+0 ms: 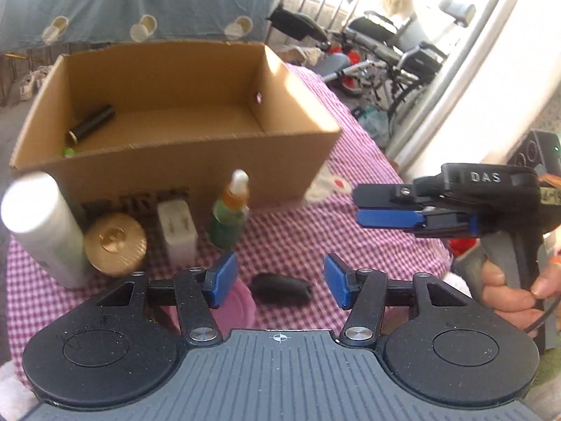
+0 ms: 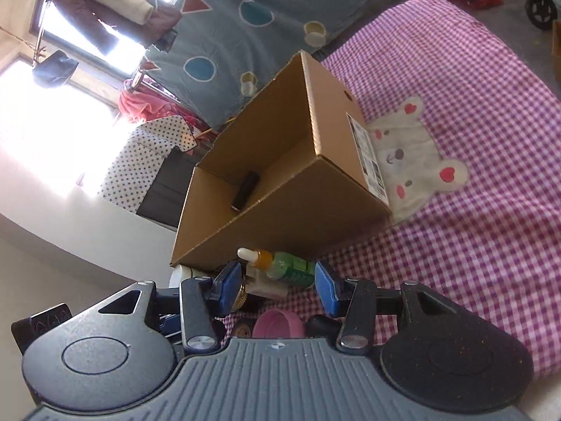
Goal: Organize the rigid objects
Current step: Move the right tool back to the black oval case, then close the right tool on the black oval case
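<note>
L gripper (image 1: 280,280): jaws part open, blue pads apart, nothing between them, nothing held. It hangs above the pink-white checked cloth (image 1: 298,238), pointing down toward the cardboard box (image 1: 217,161).

R gripper (image 2: 278,286): jaws also part open, empty. In the L wrist view it comes in from the right edge, side-on, fingers level, a hand (image 1: 519,291) wrapped round its grey grip; it's off to the box's right front corner, not touching it.

All places below rel. to the box, which sits open-topped on the cloth.

- Inside box, near its left wall: dark cylinder w/ gold end (image 1: 92,123), lying on its side. A small green bit (image 1: 68,152) at the front-left inner corner; can't tell what it is.
- Just in front of box's front wall, standing in a row: white bottle (image 1: 45,224) at the left end, gold round lid-topped jar (image 1: 115,244) next to it, white charger block (image 1: 177,231), then green dropper bottle w/ amber neck & white tip (image 1: 229,210).
- Farther out from the front wall, close under the L gripper: black oval object (image 1: 282,289) lying flat, and a pink round item (image 1: 240,303) partly hidden behind the L gripper's left finger.
- At the box's right side: white bear-face patch w/ pink hearts (image 2: 417,158) on the cloth, the box standing partly on it.
</note>
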### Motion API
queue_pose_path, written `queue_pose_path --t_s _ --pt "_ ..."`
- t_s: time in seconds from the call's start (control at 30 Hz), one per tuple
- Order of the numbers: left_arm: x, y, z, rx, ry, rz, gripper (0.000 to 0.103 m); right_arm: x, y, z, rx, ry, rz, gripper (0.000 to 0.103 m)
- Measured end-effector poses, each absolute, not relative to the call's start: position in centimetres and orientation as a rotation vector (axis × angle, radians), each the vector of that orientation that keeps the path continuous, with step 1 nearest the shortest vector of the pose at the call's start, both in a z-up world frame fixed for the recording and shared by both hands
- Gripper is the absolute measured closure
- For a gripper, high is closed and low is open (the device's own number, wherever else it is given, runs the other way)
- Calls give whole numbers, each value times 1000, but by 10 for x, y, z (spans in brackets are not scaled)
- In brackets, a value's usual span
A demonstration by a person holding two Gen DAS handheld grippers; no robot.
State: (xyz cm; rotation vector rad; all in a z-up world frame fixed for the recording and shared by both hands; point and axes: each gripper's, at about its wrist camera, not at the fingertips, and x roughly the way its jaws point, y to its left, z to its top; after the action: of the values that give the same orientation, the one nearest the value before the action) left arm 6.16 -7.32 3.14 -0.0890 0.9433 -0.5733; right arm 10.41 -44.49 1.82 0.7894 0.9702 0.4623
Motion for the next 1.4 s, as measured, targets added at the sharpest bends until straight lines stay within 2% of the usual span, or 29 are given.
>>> queue_pose_path --t_s 0.17,0.37,0.53,1.17,1.4 --pt "51 -110 -8 -71 1058 -607 56 103 -428 -11 743 989 428 58" --pt "48 -121 -33 -81 1115 -581 58 113 -407 -31 673 1036 440 64" --pt "48 -121 -36 -63 1109 -555 59 112 -398 -48 654 1070 440 78" --pt "42 -113 -34 -60 1071 -566 58 100 -390 -53 731 1153 518 77" --pt "40 -117 -32 -28 1043 -544 58 102 -383 -55 711 1126 498 85"
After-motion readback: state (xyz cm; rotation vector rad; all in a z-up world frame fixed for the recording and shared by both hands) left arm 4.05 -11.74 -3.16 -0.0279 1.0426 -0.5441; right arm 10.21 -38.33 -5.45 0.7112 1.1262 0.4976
